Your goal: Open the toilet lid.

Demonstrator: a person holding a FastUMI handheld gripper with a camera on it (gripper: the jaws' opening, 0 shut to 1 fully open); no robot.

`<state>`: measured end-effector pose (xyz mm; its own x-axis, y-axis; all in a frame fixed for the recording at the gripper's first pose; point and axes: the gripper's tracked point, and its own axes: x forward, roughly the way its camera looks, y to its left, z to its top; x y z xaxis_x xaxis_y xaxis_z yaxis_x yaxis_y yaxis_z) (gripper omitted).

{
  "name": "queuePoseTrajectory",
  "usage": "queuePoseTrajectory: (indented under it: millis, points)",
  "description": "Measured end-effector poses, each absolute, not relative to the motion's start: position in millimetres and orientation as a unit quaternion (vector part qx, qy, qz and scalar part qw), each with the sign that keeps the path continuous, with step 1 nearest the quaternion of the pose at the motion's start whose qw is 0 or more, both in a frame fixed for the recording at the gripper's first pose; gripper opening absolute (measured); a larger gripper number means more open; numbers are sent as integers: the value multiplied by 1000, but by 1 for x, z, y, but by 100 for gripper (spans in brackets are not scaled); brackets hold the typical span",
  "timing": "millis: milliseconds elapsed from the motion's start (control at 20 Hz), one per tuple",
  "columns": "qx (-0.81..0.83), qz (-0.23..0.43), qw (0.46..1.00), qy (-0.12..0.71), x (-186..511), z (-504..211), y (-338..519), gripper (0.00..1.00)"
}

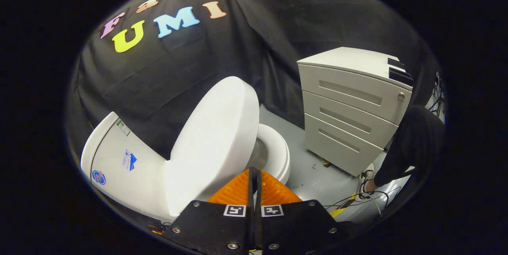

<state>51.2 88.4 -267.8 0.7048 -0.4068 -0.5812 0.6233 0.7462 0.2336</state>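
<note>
A: Toilet lid [216, 144] status?
B: Raised partway, tilted off the seat [278, 148], just ahead of the fingertips.
A: Gripper [254, 175] condition?
B: Fingers [234, 191] closed together, nothing between them; their tips sit at the lid's lower edge. A drawer cabinet [349, 108] stands beyond the bowl.

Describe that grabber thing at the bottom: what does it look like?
The gripper has two orange, finely ribbed, wedge-shaped fingers tapering to tips. Each sits on a flat black plate fastened with silver screws and carries a small square black-and-white marker near the middle seam.
</note>
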Motion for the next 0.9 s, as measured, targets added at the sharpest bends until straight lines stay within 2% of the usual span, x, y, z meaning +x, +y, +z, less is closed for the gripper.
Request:
queuePoseTrajectory:
  millis: [900]
  points:
    - [84,-300,926,213,62,-200,146,0]
